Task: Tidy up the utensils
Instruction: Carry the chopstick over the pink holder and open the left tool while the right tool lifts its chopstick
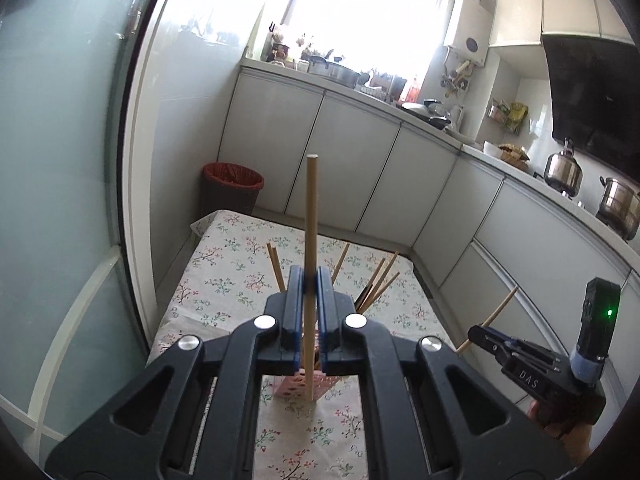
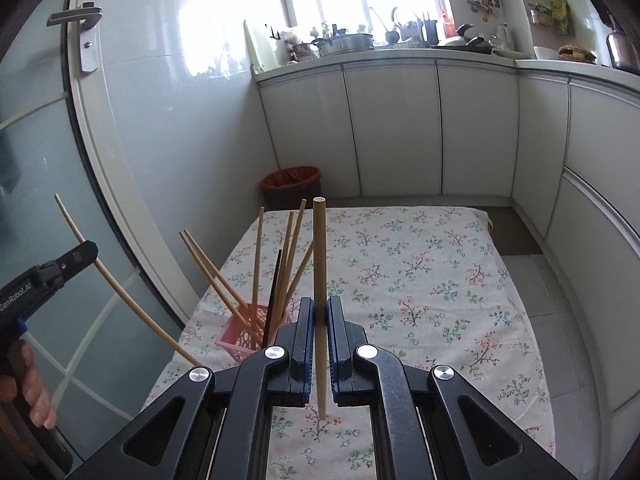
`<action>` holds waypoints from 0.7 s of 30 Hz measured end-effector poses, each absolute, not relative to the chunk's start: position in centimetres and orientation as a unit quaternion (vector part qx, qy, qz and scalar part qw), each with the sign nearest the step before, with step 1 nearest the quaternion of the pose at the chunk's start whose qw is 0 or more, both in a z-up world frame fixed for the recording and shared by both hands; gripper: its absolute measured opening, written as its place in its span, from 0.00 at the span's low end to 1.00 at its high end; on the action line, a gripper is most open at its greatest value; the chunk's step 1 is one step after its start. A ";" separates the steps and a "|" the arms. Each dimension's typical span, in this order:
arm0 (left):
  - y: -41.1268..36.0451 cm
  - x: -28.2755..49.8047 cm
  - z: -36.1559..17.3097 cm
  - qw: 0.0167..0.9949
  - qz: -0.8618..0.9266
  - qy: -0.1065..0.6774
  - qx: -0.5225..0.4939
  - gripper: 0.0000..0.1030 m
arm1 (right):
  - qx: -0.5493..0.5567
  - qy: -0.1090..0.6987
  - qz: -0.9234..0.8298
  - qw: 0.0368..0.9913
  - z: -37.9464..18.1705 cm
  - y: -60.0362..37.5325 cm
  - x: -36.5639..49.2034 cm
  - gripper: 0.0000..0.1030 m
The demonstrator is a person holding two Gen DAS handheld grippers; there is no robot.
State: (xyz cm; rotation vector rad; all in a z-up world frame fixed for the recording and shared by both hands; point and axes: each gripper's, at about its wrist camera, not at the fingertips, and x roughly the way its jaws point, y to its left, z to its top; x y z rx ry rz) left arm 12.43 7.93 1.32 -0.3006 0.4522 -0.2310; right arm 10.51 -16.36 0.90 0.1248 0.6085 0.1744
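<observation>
A floral tablecloth (image 2: 420, 264) covers the counter in a white-cabinet kitchen. A pink basket (image 2: 244, 330) holds several chopsticks (image 2: 288, 256). The left hand-held gripper (image 1: 310, 282) and right hand-held gripper (image 2: 320, 312) each clamp one wooden chopstick, raised above the counter.

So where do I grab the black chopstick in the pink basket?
Grip the black chopstick on its upper shaft, coming from above along its length. It stands nearly upright in the pink basket, crowded by leaning wooden chopsticks; only the top is free.
</observation>
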 end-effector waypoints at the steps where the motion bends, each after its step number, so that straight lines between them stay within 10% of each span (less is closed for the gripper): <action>1: 7.9 12.6 1.4 0.958 -0.112 0.217 -0.153 0.07 | 0.062 0.298 0.087 0.948 0.9 -16.3 10.5 0.06; 21: 4.4 18.2 -2.3 0.959 -0.067 0.246 -0.120 0.07 | 0.070 0.300 0.087 0.947 0.4 -17.1 11.0 0.06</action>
